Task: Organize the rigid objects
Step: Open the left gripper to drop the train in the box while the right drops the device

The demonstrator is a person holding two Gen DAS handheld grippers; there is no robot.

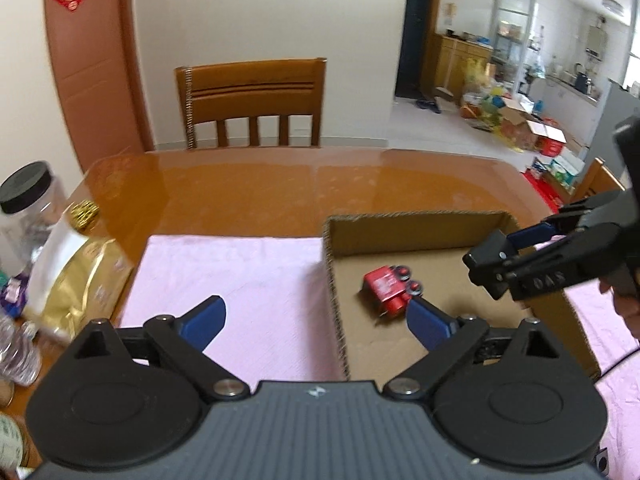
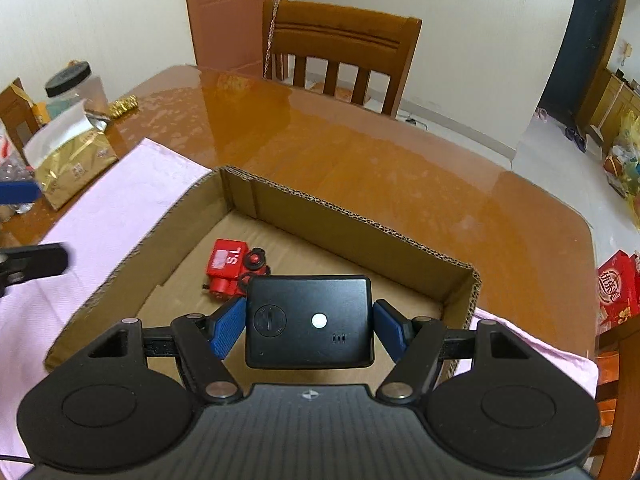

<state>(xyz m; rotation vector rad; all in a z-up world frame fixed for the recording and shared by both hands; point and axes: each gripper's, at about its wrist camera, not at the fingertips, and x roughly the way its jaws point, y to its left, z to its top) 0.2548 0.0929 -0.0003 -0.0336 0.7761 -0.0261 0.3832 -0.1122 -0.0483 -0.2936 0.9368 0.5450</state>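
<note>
A shallow cardboard box [image 1: 416, 232] [image 2: 352, 224] lies on a pink cloth [image 1: 232, 280] [image 2: 120, 208]. A red toy truck [image 1: 390, 290] [image 2: 234, 270] lies on its side inside the box. My left gripper [image 1: 316, 320] is open and empty, straddling the box's left wall. My right gripper [image 2: 308, 324] is shut on a flat black device [image 2: 308, 320] with a white dot, held above the box's floor. In the left wrist view the right gripper [image 1: 520, 264] reaches in from the right over the box.
The orange-brown table [image 1: 260, 188] [image 2: 360, 148] holds a gold bag [image 1: 76, 280] [image 2: 68, 164] and a black-lidded clear jar [image 1: 28, 208] [image 2: 74, 84] at the left. A wooden chair [image 1: 252, 104] [image 2: 340, 52] stands behind the table.
</note>
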